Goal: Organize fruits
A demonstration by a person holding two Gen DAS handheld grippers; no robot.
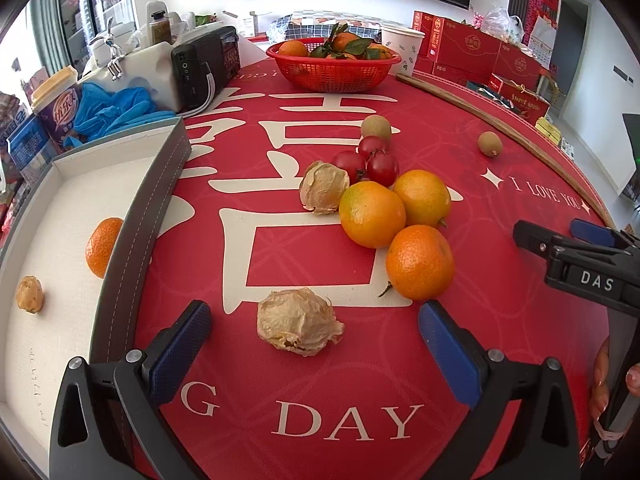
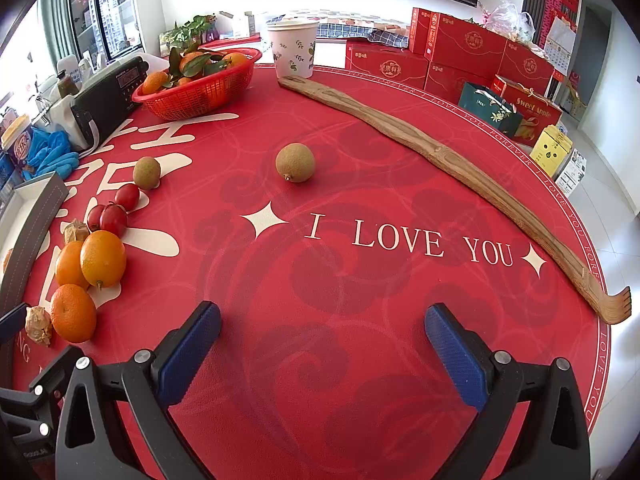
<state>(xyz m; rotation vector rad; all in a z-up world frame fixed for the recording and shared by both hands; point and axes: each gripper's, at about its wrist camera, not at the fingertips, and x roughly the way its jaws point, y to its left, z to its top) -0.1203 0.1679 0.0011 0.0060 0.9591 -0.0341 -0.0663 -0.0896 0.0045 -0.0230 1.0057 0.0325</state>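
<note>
My biggest worry is the grey-walled tray (image 1: pixel 160 184) at my left; its wall stands between the loose fruit and the tray floor, so anything I carry across too low could clip that rim and drop back on the red tablecloth (image 1: pixel 280 420); a mandarin (image 1: pixel 102 246) and one husked fruit (image 1: pixel 29 299) already lie inside it, well apart. Next, the pile of three oranges (image 1: pixel 372 214) touch one another and the cherry tomatoes (image 1: pixel 370 162) behind them; nudge one and I judge the round ones roll, perhaps toward the table edge. Smaller still, the papery husk fruit (image 1: pixel 298 326) nearest me looks fragile; a hard squeeze would likely crush it.

My left gripper (image 1: pixel 316 344) is spread as wide as it goes, pinching nothing; that husk fruit sits between the two pads, nearer the tips, touching neither, with the nearest orange (image 1: pixel 420 262) just beside my right pad, so closing carelessly may catch it too. My right gripper (image 2: pixel 322 344) is also spread and empty over bare cloth; a brown longan (image 2: pixel 295 162) lies well ahead of it.
</note>
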